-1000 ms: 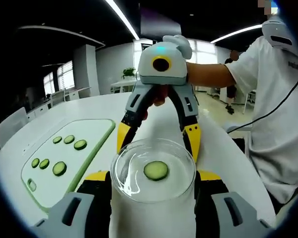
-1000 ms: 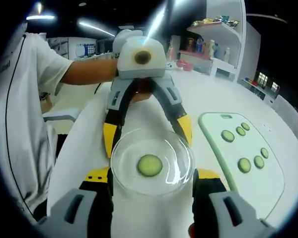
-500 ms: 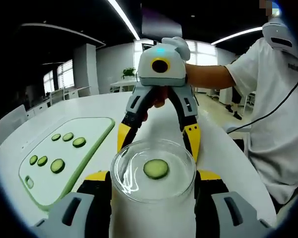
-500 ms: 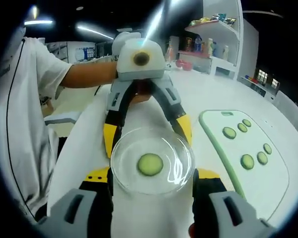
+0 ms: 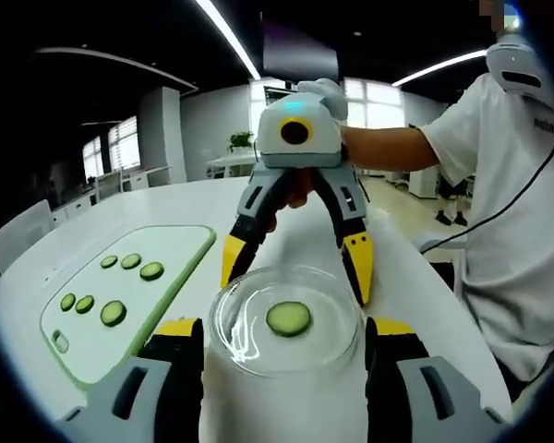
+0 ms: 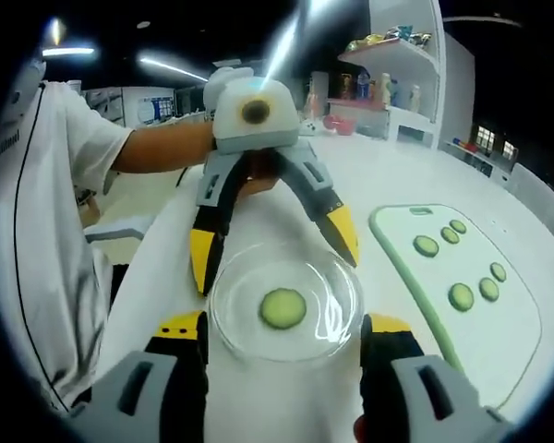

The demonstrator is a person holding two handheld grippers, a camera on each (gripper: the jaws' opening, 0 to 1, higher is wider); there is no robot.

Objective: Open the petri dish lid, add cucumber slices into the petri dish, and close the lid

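Petri dish with one cucumber slice sits between both wide-open, empty grippers, left gripper and right gripper, facing across it.

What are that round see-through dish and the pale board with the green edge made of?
The petri dish looks like clear glass or hard plastic: you see the cucumber slice through it, with bright glints. The cutting board looks like matte plastic, smooth, with a green rim.
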